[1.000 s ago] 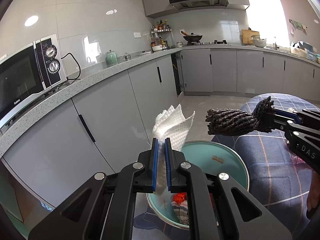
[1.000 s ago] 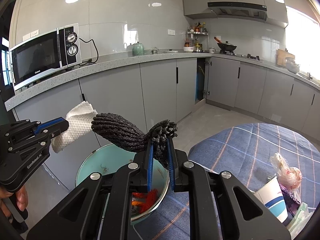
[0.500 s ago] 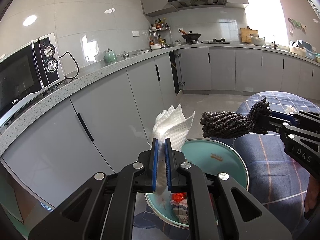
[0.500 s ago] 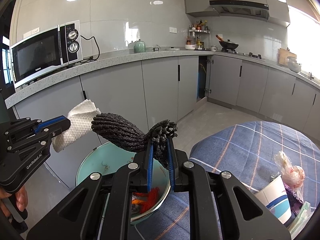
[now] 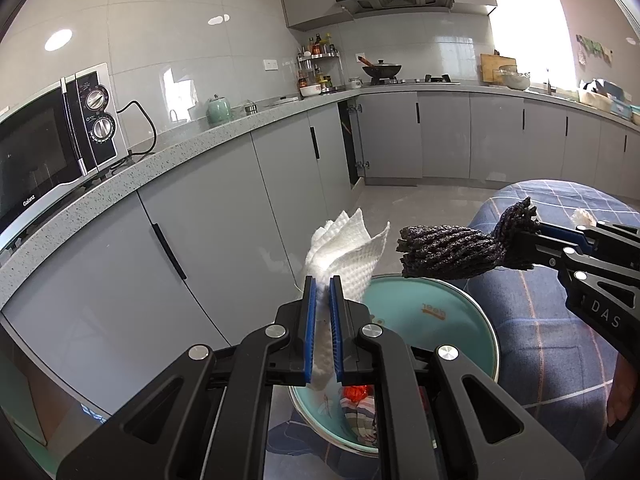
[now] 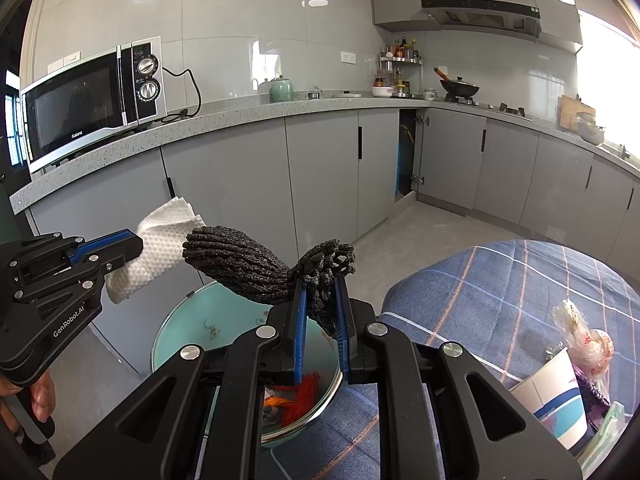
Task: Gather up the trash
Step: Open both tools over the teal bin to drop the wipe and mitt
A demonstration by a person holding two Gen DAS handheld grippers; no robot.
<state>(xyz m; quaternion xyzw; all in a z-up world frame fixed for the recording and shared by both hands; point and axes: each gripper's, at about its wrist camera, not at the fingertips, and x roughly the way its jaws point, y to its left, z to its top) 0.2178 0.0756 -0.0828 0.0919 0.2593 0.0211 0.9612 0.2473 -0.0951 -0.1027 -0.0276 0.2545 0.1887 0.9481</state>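
Note:
My left gripper [image 5: 321,280] is shut on a white paper towel [image 5: 344,248], held above the teal trash bin [image 5: 460,320] with its lid tipped open. My right gripper [image 6: 322,280] is shut on a black foam net [image 6: 248,264], also held over the bin [image 6: 180,332]. In the right wrist view the left gripper [image 6: 134,240] with the towel [image 6: 160,244] is at the left, close beside the net's free end. In the left wrist view the right gripper [image 5: 520,240] with the net [image 5: 448,250] is at the right. Red and striped trash [image 5: 356,396] lies in the bin.
Grey cabinets [image 5: 224,224] and a counter with a microwave [image 5: 52,148] stand behind the bin. A table with a blue plaid cloth [image 6: 500,292] is at the right, bearing a paper cup [image 6: 556,392] and plastic bags [image 6: 580,332].
Both grippers keep their hold. The right gripper with the net has drifted a little lower and nearer to the towel, over the bin.

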